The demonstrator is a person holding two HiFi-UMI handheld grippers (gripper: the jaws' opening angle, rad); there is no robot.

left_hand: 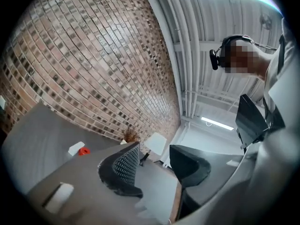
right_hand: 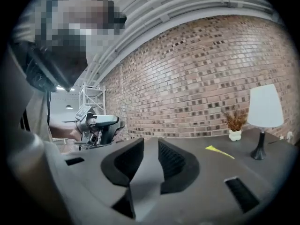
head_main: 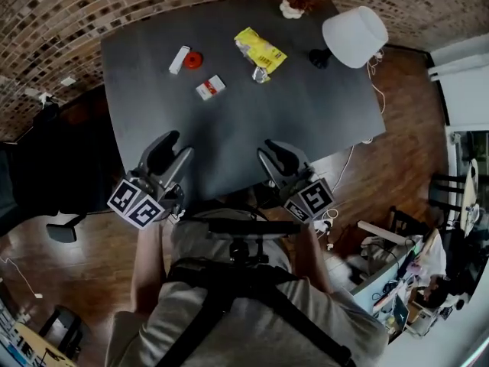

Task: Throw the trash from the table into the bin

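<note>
Near the far edge of the matte dark counter (head_main: 306,121), the head view shows a crumpled yellow wrapper (head_main: 260,52), a red-and-white packet (head_main: 210,87), a white block (head_main: 179,60) and a round red cap (head_main: 194,60). The left gripper view shows the left hand-held gripper (left_hand: 154,149) released, ribbed pads apart and empty. The right gripper view shows the right hand-held gripper (right_hand: 150,144) narrowly parted, also empty.

The wrapper (head_main: 260,52) is yellow, the table (head_main: 306,121) dark grey.

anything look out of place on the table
A crumpled yellow wrapper, a red-and-white packet and a white piece beside a red cap lie scattered on the far half of the table. The lamp stands upright; nothing looks spilled.
</note>
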